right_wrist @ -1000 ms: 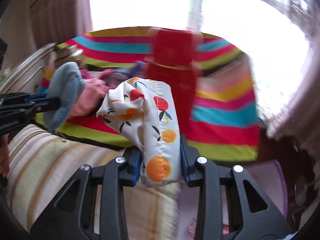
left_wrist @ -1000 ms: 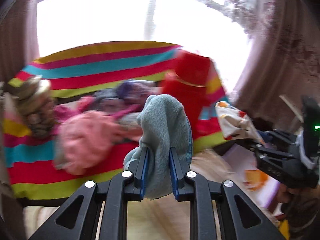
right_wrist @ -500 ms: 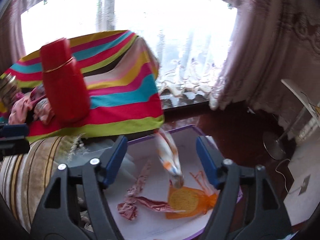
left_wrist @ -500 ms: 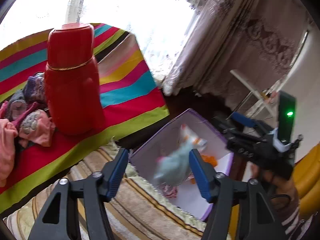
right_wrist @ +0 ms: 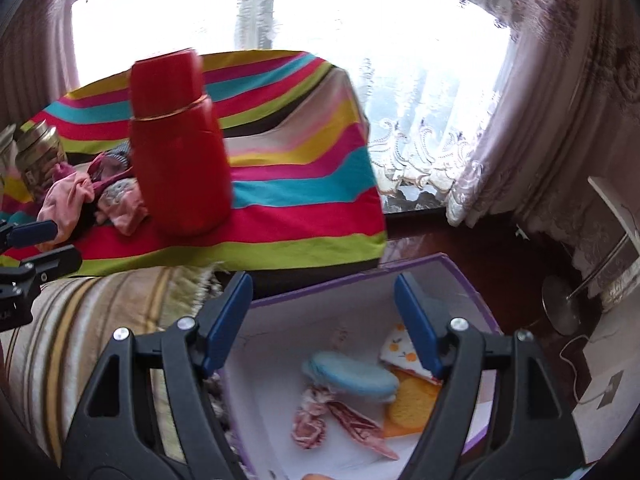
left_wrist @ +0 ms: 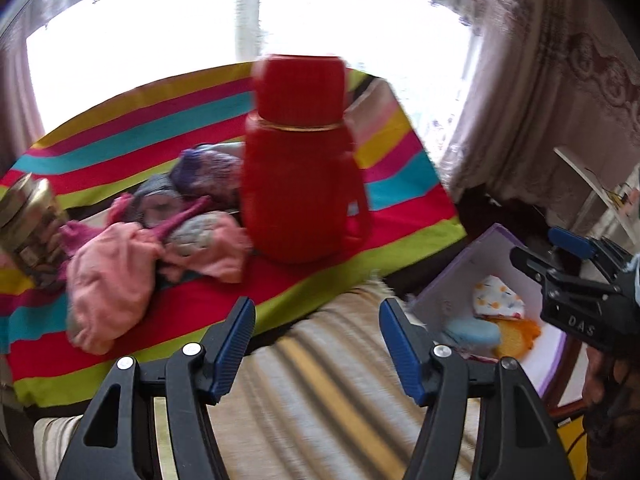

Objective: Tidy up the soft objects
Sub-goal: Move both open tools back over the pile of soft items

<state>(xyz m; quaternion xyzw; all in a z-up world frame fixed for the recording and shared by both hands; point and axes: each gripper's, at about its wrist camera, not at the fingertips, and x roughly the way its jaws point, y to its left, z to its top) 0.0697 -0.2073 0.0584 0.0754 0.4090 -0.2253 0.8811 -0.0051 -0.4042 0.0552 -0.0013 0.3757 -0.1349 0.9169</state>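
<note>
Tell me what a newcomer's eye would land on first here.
The tall red flask standing on the rainbow-striped cloth dominates both views, with a heap of pink and purple soft things bunched at its left. Lower right, the purple-rimmed white box already holds a blue cloth and a fruit-print cloth, while both grippers, left and right, are open and empty.

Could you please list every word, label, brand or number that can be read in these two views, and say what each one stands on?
"DAS": raised letters on the black body of the right gripper, seen in the left wrist view.
Label on the gold-lidded glass jar: print present, too blurred to read.
Black body of the left gripper at the right wrist view's left edge: marking cut off, unreadable.
Tall red plastic flask: no text visible.
</note>
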